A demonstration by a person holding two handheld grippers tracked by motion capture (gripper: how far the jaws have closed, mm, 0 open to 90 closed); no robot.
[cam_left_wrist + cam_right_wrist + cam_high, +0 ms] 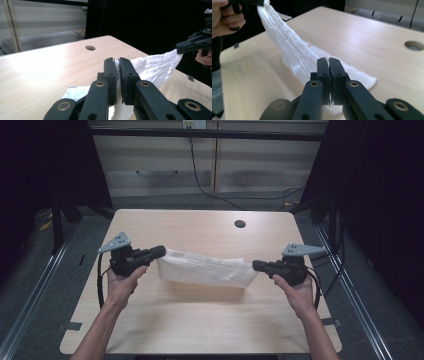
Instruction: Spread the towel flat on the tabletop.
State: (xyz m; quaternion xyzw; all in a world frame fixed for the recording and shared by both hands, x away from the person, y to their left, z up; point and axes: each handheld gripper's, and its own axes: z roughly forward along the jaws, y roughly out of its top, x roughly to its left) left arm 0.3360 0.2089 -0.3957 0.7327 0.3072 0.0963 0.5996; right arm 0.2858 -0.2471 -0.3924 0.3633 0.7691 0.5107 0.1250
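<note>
Towel (205,269), white, stretched mid-frame above table (200,320). Left gripper (159,252) pinches one end, right gripper (256,265) the other. Judgement: keep both ends level, tension even, lower together to avoid sag.

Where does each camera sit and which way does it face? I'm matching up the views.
High view: above the person's side, looking forward and down at the table; forearms, both grippers.
Left gripper view: along shut jaws on the cloth, toward the right gripper.
Right gripper view: along shut jaws toward the left hand.
All share the cloth.
</note>
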